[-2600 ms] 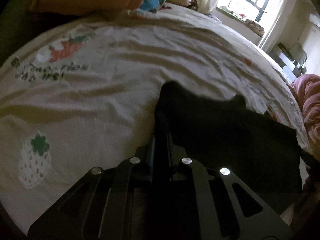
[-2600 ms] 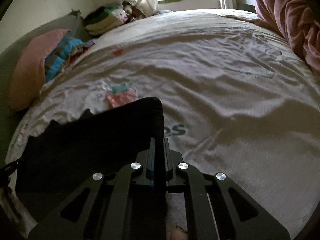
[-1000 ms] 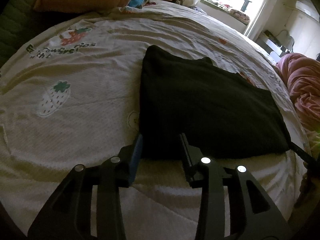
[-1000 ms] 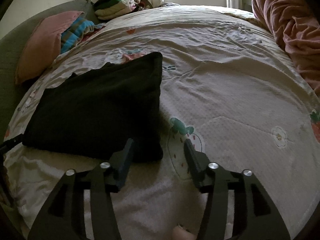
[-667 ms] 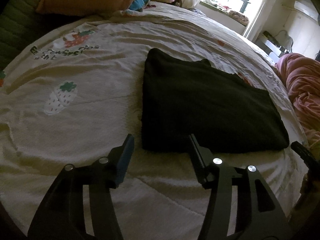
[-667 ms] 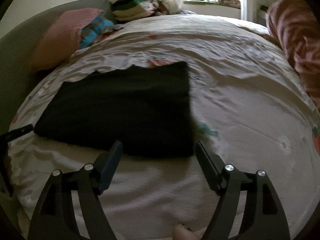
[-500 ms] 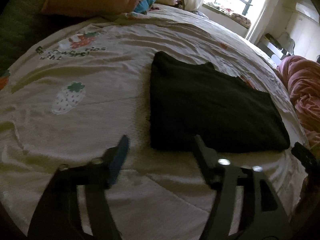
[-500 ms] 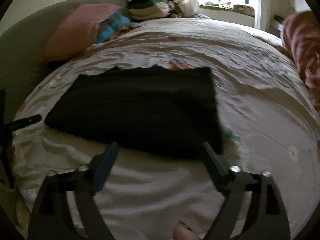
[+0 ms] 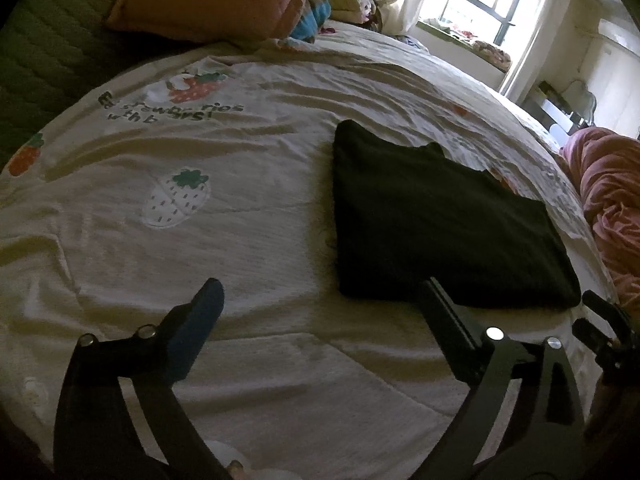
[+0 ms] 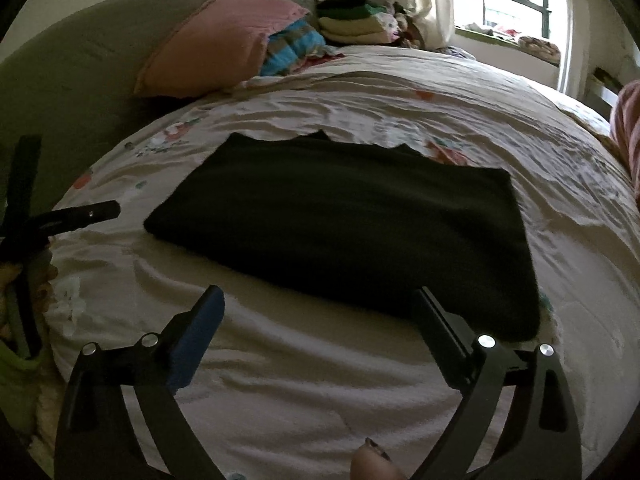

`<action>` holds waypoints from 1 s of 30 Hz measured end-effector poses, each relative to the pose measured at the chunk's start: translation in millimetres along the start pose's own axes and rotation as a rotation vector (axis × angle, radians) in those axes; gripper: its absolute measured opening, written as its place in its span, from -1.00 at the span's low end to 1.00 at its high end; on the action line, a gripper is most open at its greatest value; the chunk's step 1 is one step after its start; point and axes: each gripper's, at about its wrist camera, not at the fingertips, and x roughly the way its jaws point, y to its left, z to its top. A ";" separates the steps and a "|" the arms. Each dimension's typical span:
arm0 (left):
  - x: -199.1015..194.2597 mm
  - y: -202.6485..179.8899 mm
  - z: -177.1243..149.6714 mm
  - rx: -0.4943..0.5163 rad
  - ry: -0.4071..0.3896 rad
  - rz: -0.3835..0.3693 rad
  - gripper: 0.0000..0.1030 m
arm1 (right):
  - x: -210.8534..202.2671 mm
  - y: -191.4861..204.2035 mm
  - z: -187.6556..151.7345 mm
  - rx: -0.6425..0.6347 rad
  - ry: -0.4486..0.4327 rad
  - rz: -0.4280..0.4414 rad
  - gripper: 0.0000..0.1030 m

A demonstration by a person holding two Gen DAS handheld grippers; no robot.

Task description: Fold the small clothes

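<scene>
the folded black knit garment (image 10: 340,232) lies flat on the cream strawberry-print bedspread (image 9: 200,240), a wide rectangle whose long axis runs side to side between the two tools. the left gripper (image 9: 320,300) hangs near the garment's left short edge, jaws spread wide and empty. the right gripper (image 10: 316,308) hangs just before the long near edge, also wide apart and empty. each seems about equally near its own end, so a crosswise fold looks likely.
</scene>
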 end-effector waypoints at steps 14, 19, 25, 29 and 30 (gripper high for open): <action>-2.7 16.3 6.8 -0.035 -0.003 0.014 0.81 | 23.4 62.1 15.3 -0.144 0.001 0.022 0.87; 2.2 17.5 15.9 -0.036 0.002 0.015 0.81 | 34.9 82.4 21.3 -0.202 0.000 0.021 0.88; 9.1 15.3 30.6 -0.022 0.004 0.020 0.81 | 54.0 106.4 24.2 -0.269 0.017 0.022 0.88; 16.0 16.1 42.0 -0.022 0.011 0.023 0.81 | 65.2 122.0 21.2 -0.336 0.015 -0.006 0.88; 17.5 16.1 43.8 -0.023 0.014 0.025 0.81 | 68.2 125.7 20.6 -0.350 0.014 -0.009 0.88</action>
